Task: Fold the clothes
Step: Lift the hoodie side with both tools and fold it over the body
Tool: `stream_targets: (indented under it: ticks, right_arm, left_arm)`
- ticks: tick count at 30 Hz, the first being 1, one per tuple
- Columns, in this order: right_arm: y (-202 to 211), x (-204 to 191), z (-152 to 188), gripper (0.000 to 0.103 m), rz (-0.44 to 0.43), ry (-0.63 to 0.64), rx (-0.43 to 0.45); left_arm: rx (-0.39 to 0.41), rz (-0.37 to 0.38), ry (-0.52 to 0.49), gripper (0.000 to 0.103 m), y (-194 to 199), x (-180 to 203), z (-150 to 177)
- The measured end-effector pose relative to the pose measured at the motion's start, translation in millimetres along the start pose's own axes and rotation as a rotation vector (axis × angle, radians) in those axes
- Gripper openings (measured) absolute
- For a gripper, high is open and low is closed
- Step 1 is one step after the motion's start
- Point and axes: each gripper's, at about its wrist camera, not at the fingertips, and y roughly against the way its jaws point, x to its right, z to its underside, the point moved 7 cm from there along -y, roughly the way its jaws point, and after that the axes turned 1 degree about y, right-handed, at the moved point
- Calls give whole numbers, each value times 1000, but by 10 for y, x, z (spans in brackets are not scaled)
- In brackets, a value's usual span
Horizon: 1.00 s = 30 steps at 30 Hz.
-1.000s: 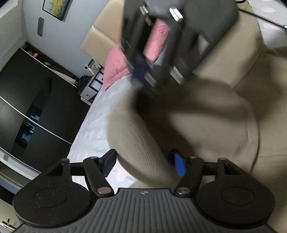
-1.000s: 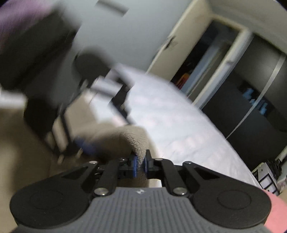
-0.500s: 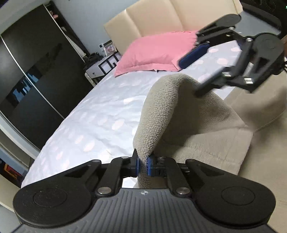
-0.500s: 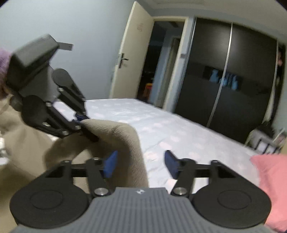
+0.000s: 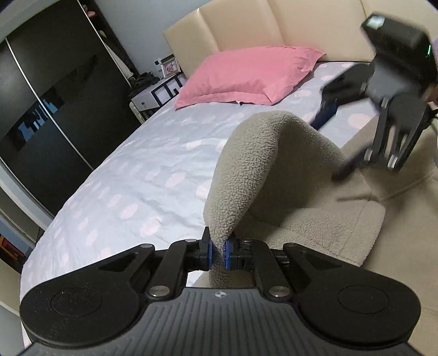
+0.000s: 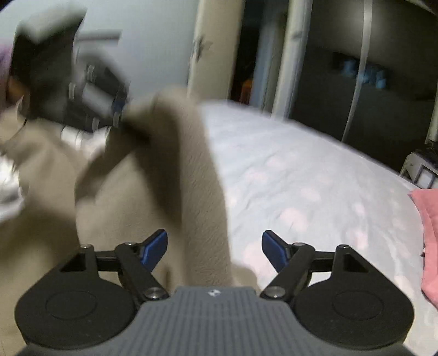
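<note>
The left gripper has its jaws pinched tight on a corner of the beige fleece garment, lifting that edge into an arched fold above the bed. The rest of the garment lies on the bed's right side, away from the wardrobe. The right gripper has its jaws spread wide, with the raised fleece between them ungripped. A pink pillow lies against the headboard.
</note>
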Motion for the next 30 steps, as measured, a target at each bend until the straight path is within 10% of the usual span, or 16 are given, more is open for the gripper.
stream_targets:
  ticks: [4, 12, 24, 30]
  right_arm:
    - [355, -245, -238, 45, -19, 9, 152]
    - [-267, -953, 217, 15, -173, 166, -143]
    - [-849, -358, 459, 1, 134, 170, -208]
    - [-763, -374, 577, 2, 142, 199, -211]
  left_arm:
    - [0, 20, 14, 6, -20, 48, 26]
    - [21, 30, 39, 6, 54, 116, 35]
    - [50, 78, -37, 9, 150, 620, 509]
    - [65, -38, -209, 62, 229, 680, 820]
